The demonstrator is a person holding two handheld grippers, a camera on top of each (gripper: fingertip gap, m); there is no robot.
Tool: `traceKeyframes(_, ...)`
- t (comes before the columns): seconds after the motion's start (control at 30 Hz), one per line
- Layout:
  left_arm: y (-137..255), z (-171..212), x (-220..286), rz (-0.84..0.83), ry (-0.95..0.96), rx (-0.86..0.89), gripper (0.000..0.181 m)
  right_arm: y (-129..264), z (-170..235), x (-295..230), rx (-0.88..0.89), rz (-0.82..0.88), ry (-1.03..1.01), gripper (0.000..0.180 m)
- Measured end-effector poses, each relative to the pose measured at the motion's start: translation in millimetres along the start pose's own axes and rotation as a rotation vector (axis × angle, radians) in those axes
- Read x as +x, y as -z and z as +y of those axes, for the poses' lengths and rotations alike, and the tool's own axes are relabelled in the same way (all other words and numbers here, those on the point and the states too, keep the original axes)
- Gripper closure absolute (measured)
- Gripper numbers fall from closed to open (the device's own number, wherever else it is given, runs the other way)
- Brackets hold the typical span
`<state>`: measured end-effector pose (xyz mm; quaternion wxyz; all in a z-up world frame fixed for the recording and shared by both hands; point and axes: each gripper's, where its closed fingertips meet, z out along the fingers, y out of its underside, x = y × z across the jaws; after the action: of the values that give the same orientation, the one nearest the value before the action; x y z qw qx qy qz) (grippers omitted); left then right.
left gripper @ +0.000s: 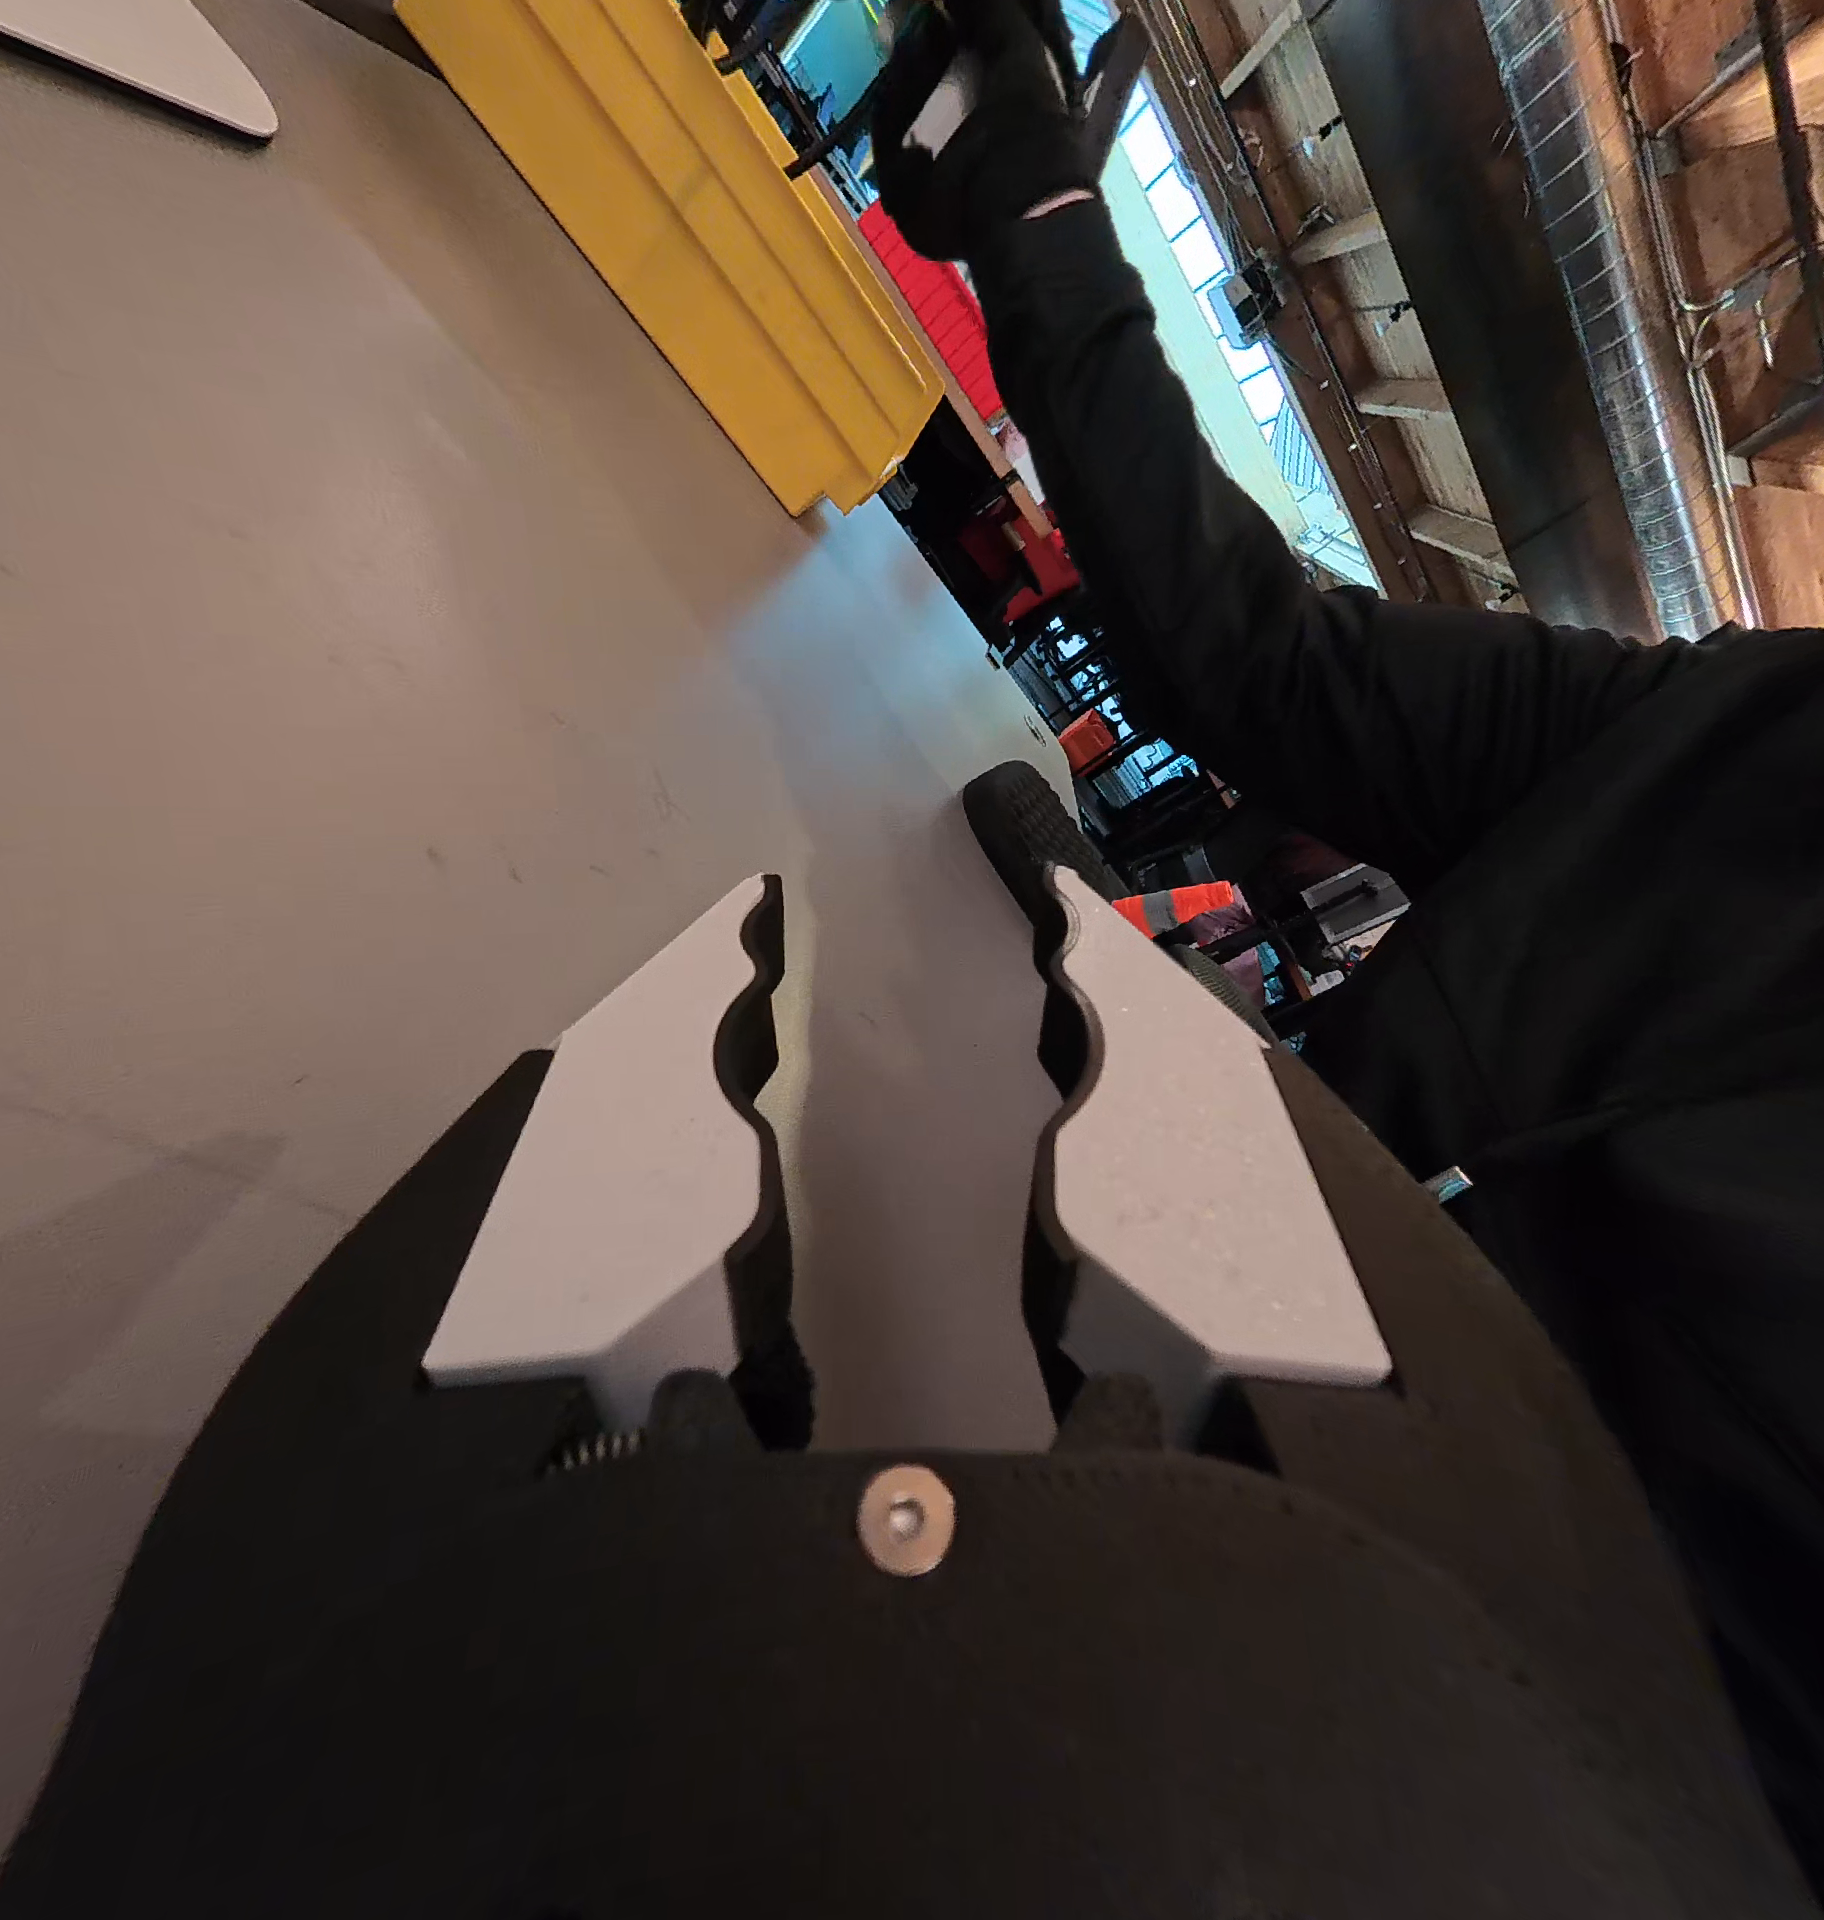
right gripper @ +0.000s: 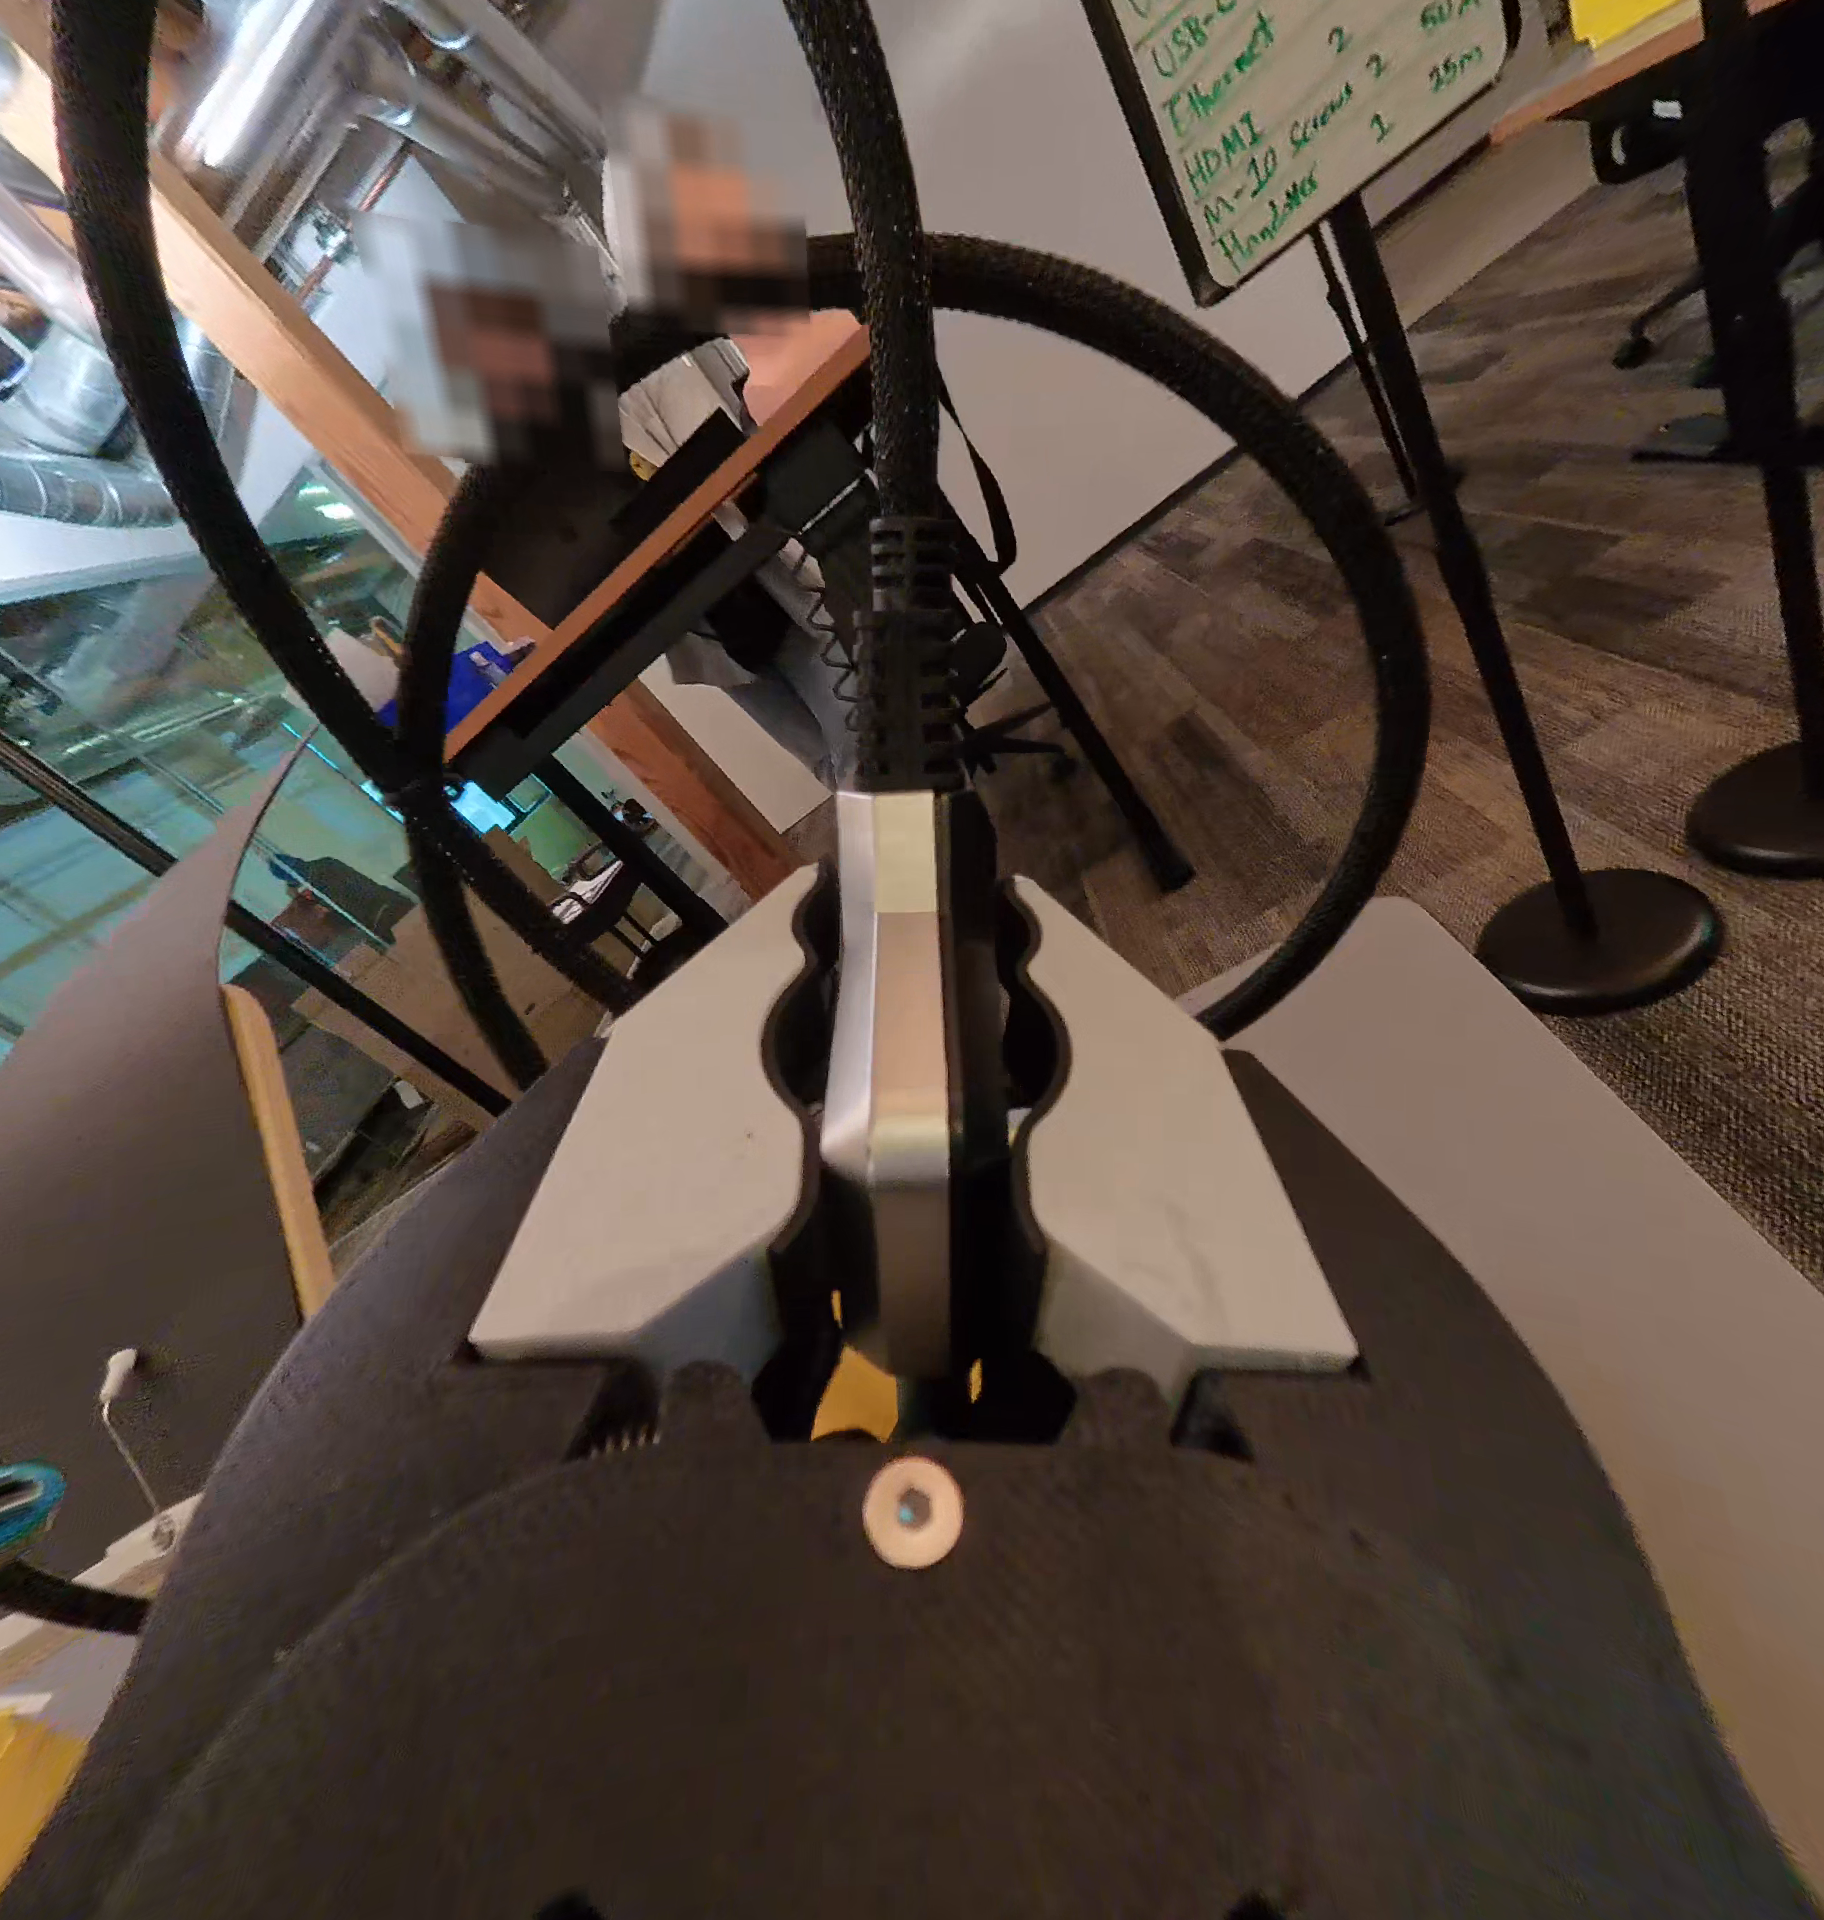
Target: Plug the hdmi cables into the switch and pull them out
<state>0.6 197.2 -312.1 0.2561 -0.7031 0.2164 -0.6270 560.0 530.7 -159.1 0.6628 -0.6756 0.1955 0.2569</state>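
My right gripper [right gripper: 918, 883] is shut on the silver plug [right gripper: 903, 1018] of an HDMI cable, held edge-on between the grey fingers. The plug's black ribbed strain relief [right gripper: 908, 644] sticks out past the fingertips. The black braided cable [right gripper: 1355, 582] rises and curls in a wide loop in the air. My left gripper [left gripper: 913, 883] is open and empty, low over the grey table [left gripper: 316, 675]. A short stretch of black braided cable [left gripper: 1027, 831] lies just beyond its right fingertip. No switch shows in either view.
A yellow bin [left gripper: 700, 239] stands on the table ahead of the left gripper, and a white flat object [left gripper: 129, 52] lies at the far left corner. The person's black sleeve [left gripper: 1303, 675] crosses the right side. A whiteboard [right gripper: 1313, 125] and black stand bases [right gripper: 1594, 951] are beyond the table. About 65 centimeters separates my left fingertips from my right.
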Motion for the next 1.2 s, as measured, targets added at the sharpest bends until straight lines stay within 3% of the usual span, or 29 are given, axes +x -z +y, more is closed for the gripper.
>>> traceKeyframes(0.33, 1, -1, -1, 0.007, 0.014, 0.006, 0.134, -3, 33, 25, -0.059, 0.075, 0.066, 0.151)
traceKeyframes(1.2, 1, -1, -1, 0.008, 0.019, 0.004, 0.134, -7, 62, 20, -0.274, 0.248, 0.818, 0.15)
